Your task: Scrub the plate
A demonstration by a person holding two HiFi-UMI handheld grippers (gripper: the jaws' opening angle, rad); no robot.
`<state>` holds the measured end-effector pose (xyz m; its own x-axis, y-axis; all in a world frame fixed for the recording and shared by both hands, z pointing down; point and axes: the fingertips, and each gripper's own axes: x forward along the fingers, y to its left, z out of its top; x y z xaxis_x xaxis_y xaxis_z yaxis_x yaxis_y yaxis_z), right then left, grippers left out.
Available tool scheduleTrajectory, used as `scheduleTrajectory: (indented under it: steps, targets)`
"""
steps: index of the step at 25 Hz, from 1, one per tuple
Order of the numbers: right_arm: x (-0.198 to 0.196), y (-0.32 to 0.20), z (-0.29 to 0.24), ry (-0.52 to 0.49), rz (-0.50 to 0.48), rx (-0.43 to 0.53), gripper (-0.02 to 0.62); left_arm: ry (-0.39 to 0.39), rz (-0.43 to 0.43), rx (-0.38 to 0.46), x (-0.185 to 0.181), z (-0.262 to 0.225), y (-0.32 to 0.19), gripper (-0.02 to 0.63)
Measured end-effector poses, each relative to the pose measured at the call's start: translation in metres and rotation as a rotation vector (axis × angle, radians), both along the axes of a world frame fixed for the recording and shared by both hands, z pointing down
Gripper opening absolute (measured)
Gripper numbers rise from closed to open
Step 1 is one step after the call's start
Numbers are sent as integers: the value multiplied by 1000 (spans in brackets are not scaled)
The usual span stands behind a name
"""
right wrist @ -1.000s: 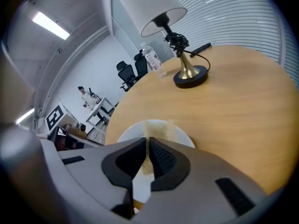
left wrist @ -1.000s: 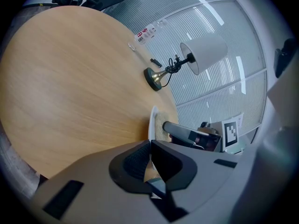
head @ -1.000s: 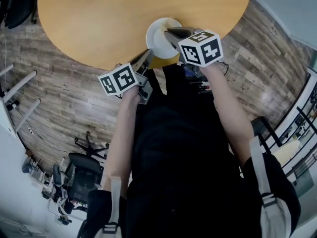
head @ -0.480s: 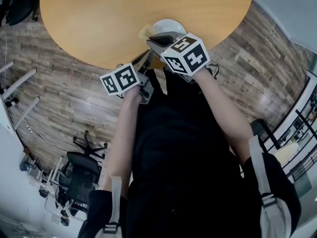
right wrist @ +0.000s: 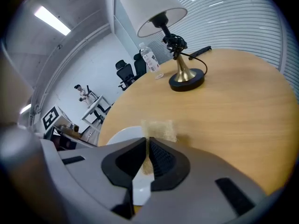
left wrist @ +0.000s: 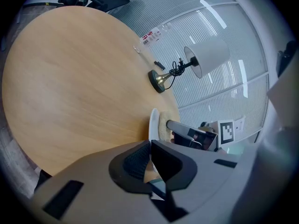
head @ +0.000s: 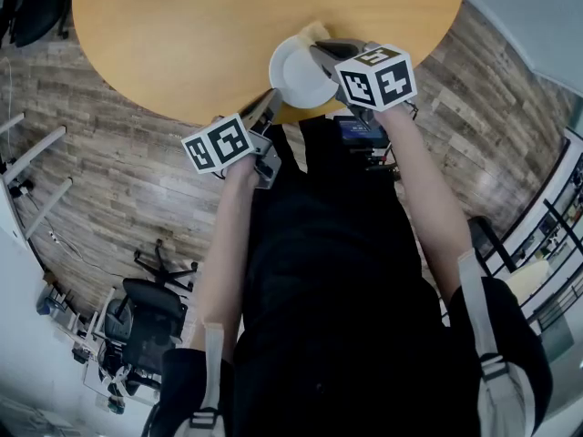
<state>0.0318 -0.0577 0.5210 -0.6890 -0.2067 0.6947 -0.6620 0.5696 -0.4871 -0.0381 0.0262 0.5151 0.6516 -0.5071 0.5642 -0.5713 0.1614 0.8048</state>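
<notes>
My left gripper [head: 270, 100] is shut on the near rim of a white plate [head: 294, 71] and holds it tilted over the round wooden table's [head: 182, 35] near edge. In the left gripper view the plate [left wrist: 153, 122] shows edge-on, clamped between the dark pads [left wrist: 135, 160]. My right gripper [head: 320, 51] is shut on a tan scrub pad [head: 314, 31] at the plate's far right rim. In the right gripper view the pad [right wrist: 160, 129] sticks out past the jaws, over the plate [right wrist: 119, 139] and the tabletop.
A brass desk lamp [right wrist: 180, 73] with a white shade and a water bottle [right wrist: 150, 59] stand on the far side of the table. Wood floor and black office chairs [head: 150, 312] lie below to the left. The person's dark torso fills the lower head view.
Half a second ago the right gripper had swept left across the plate with the pad; now it is back at the plate's right rim. The left gripper and plate have stayed still.
</notes>
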Motion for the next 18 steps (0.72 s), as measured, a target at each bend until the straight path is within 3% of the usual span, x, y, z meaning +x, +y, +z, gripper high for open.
scheduleTrajectory:
  steps: [5,9,18]
  targets:
    - [32,-1,5,31,39,-15,29,-4,1,7,-1,0,-1,23]
    - [35,9,6,41,16,-22,29,-8,-1,3,1,2,-1,23]
    - [-28,59,-1,1,-143,-44,29,-18,-5,3,1,3,-4,23]
